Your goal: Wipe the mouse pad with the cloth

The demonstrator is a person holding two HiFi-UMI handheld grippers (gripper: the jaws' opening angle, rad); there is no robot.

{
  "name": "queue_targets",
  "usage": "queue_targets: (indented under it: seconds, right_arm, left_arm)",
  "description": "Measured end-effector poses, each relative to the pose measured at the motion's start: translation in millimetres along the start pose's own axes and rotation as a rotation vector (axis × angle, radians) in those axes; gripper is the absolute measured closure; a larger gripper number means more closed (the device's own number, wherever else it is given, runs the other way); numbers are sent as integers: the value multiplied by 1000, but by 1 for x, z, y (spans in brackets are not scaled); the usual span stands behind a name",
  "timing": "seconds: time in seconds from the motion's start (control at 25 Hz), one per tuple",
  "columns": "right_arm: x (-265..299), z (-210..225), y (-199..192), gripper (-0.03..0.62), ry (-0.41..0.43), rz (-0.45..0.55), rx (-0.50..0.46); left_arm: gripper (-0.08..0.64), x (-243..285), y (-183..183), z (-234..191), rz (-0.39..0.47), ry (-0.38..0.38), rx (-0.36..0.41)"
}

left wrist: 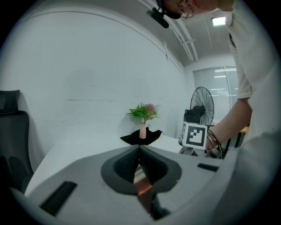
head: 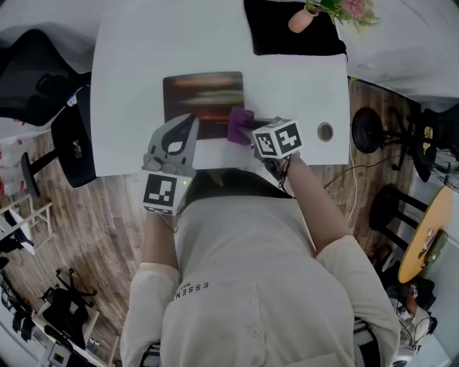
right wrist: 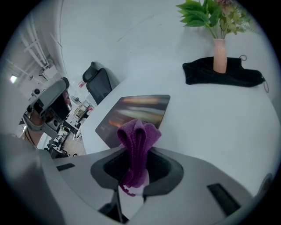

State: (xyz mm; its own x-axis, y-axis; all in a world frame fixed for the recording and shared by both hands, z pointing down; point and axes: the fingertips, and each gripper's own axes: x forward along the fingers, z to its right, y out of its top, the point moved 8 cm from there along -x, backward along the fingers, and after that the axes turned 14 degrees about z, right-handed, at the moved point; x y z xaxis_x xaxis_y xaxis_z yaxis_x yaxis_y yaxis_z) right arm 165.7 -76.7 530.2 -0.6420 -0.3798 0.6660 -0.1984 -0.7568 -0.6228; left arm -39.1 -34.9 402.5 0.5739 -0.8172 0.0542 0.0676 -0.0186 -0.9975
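Observation:
A dark mouse pad [head: 203, 97] with blurred orange streaks lies on the white table [head: 129, 86], seen in the right gripper view as the mouse pad [right wrist: 141, 110]. My right gripper [head: 249, 133] is shut on a purple cloth [head: 239, 123] at the pad's near right corner. The cloth [right wrist: 137, 134] sticks up in folds out of the right gripper [right wrist: 138, 147]. My left gripper [head: 188, 123] hovers over the pad's near left part, jaws together. In its own view the left gripper [left wrist: 139, 150] holds nothing, and a strip of the pad [left wrist: 143, 186] shows below the jaws.
A black cloth [head: 287, 36] with a pink vase [head: 300, 19] of flowers lies at the table's far right. A round cable hole [head: 325, 131] sits near the right edge. A black office chair [head: 43, 86] stands left of the table, stools [head: 369, 129] to the right.

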Motion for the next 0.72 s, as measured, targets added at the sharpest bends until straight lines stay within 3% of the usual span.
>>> queue_targets:
  seconds: [0.52, 0.72]
  right_arm:
    - [-34, 42, 1, 485, -87, -12, 3]
    - [-51, 34, 26, 485, -100, 83, -34]
  left_arm:
    - [558, 26, 8, 17, 2, -10, 28]
    - [558, 26, 20, 12, 11, -12, 47]
